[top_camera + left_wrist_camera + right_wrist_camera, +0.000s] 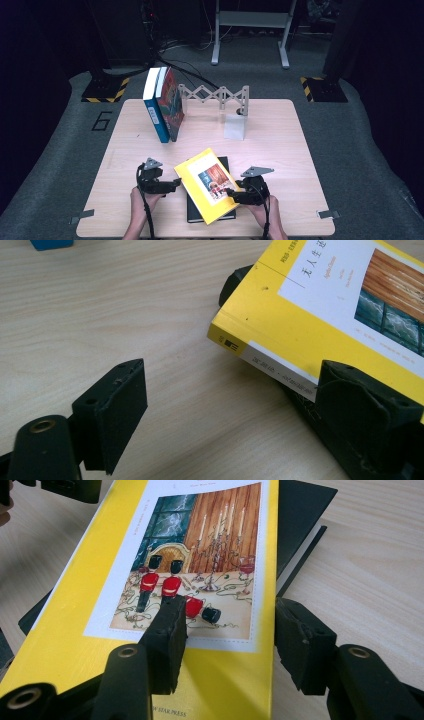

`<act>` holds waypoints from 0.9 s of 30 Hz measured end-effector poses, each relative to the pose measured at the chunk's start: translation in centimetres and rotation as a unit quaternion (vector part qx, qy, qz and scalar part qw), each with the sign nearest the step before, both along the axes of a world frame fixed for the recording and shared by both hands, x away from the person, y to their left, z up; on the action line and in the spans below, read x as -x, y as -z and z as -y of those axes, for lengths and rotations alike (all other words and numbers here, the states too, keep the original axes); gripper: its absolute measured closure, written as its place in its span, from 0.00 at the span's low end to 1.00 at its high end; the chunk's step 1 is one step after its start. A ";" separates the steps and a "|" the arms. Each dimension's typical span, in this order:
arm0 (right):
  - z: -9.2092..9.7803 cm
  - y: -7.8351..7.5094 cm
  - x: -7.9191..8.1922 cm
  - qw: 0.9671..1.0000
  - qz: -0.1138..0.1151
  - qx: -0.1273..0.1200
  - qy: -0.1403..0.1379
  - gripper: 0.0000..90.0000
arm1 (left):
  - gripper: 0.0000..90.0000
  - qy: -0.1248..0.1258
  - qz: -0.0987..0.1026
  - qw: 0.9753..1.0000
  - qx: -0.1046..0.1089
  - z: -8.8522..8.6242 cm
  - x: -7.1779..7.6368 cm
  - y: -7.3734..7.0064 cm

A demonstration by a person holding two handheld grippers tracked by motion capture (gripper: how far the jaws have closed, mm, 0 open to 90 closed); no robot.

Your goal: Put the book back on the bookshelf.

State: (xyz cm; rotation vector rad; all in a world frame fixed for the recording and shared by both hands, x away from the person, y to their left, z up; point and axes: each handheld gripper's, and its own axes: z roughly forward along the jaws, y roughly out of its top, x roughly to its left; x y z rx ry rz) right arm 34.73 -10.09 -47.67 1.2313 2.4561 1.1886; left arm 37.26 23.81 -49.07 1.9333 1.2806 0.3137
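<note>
Pale wooden table (125, 150), a yellow book (206, 185) lying askew on a black book (192, 212) at the near edge.

Both grippers flank the yellow book: the left gripper (172, 186) gapes wide at its spine corner, holding nothing; the right gripper (231, 193) straddles the opposite long edge, jaws parted, not yet clamped. Its long axis runs diagonally away from the person.

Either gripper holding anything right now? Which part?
Right gripper straddles the yellow book at its long edge, jaws not visibly closed. Left gripper is open at the spine corner, holding nothing.

yellow book (207, 185) | black book (226, 165) beneath | blue book (155, 107) | pale wood table (280, 145)
</note>
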 end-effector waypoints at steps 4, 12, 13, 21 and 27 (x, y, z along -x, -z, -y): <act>0.1 0.2 0.1 1.000 -0.007 -0.011 0.005 0.53 | 0.20 0.005 -0.001 1.000 0.001 0.1 -0.1 0.1; -0.2 0.2 0.0 1.000 -0.004 -0.007 0.001 0.52 | 0.21 -0.001 -0.005 1.000 0.006 0.0 -0.7 0.1; -0.2 0.2 0.0 1.000 -0.004 -0.008 0.001 0.52 | 0.21 0.002 -0.009 1.000 0.004 -0.1 -0.8 0.1; -0.4 0.1 -0.1 1.000 -0.007 -0.007 -0.003 0.51 | 0.19 -0.011 -0.018 1.000 0.020 -0.1 -1.3 0.2; -0.4 0.1 -0.1 1.000 -0.005 -0.007 -0.004 0.51 | 0.16 -0.017 -0.022 0.999 0.041 -0.1 -1.4 0.2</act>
